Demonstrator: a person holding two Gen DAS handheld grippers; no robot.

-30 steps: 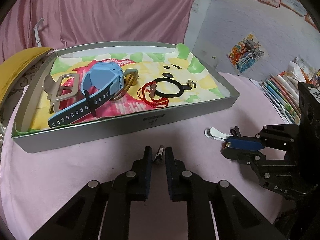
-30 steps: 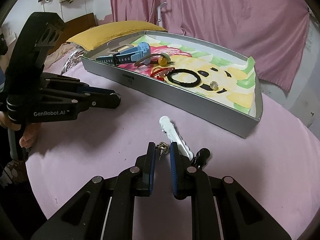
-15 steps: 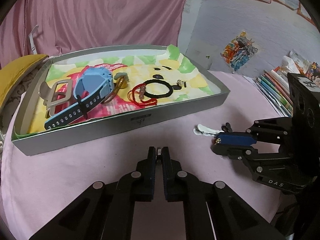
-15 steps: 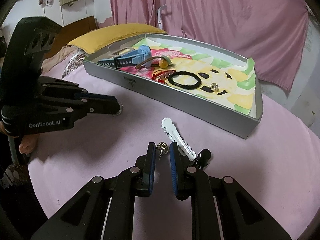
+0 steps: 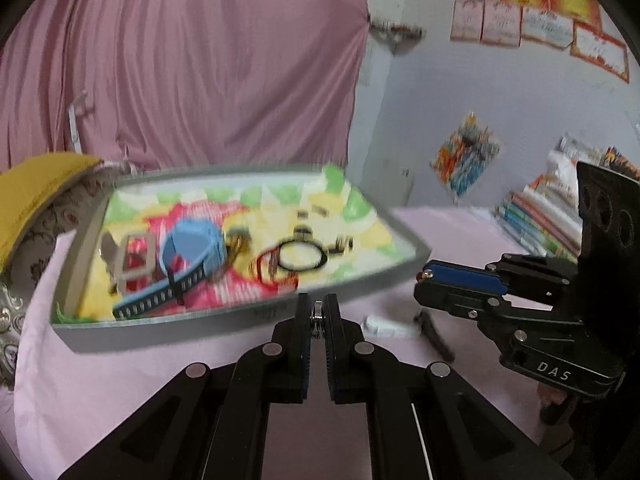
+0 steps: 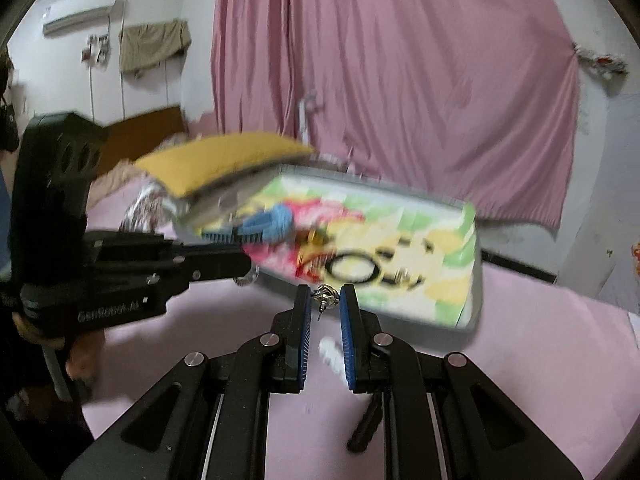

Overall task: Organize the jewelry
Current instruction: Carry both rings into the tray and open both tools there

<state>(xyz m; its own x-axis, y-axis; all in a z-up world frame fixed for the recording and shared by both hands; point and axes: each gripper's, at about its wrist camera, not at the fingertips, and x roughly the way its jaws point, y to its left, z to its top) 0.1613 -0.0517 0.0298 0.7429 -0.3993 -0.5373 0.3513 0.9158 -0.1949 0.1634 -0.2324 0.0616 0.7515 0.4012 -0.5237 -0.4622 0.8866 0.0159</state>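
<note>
Both grippers, left (image 5: 318,306) and right (image 6: 324,298), tilt downward, fingers clamped on small metal earrings (image 6: 325,294).

Both grippers are black, with angular linkage arms and round silver screws. The left gripper (image 5: 319,310) has black toothed pads; the right gripper (image 6: 325,300) has blue ribbed pads and the white letters "DAS".

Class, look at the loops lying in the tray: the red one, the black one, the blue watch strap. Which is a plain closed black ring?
The black hair band, right of the red cord bracelet; the blue watch sits further left in the tray.
</note>
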